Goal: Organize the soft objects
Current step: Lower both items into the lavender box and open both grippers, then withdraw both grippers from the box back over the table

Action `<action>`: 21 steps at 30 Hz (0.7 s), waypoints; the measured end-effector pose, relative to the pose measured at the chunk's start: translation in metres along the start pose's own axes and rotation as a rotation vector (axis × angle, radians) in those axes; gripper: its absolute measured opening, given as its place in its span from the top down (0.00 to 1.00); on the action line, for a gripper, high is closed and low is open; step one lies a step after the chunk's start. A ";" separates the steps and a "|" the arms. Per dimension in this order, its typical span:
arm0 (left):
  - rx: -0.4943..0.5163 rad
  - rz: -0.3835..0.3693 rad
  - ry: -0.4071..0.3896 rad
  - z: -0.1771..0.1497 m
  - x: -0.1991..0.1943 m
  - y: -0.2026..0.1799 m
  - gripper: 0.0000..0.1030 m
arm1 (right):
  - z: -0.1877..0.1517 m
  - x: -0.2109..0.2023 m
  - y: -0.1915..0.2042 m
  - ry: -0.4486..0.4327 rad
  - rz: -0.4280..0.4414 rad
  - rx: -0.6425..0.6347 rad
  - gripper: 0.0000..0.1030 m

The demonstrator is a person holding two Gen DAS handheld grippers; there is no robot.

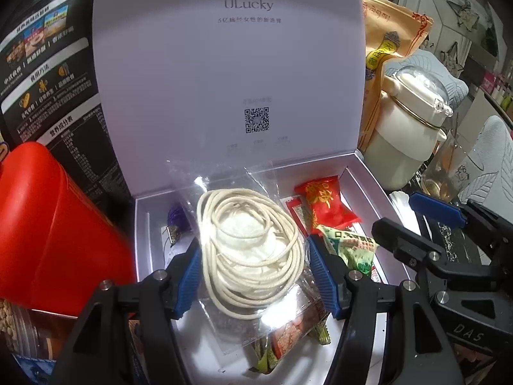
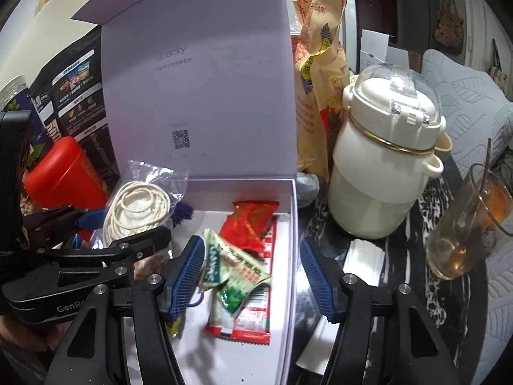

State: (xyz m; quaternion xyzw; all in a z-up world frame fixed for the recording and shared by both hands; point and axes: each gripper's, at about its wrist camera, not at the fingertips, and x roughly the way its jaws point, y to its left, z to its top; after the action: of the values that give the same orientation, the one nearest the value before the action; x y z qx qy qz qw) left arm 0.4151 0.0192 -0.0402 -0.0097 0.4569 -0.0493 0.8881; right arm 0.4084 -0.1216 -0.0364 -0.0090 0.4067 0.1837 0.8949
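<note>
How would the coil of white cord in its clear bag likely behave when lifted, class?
The coil of white cord is probably floppy: its loops lie loose and uneven. The clear bag looks glossy and crinkled, so it may slip between the left claw pads. It seems light and is unlikely to roll.

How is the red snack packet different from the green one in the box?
The red snack packet lies farther back in the white box; the green snack packet lies nearer, between the right gripper's open fingers. The red one looks puffy, the green one crumpled and flatter. Both are sealed wrappers inside the box.
</note>
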 end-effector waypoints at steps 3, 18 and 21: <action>0.006 0.012 -0.004 0.000 -0.004 -0.001 0.39 | 0.001 -0.001 -0.002 0.001 -0.010 -0.001 0.39; -0.015 0.018 -0.048 0.003 -0.031 0.002 0.20 | 0.006 -0.027 -0.002 -0.047 -0.004 -0.007 0.39; -0.015 0.029 -0.060 0.003 -0.037 0.003 0.20 | 0.006 -0.036 -0.002 -0.066 -0.007 -0.001 0.39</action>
State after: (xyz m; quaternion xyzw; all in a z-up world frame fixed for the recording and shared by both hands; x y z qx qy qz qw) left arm 0.3961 0.0256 -0.0086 -0.0110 0.4304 -0.0326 0.9020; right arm 0.3918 -0.1338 -0.0063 -0.0046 0.3767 0.1809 0.9085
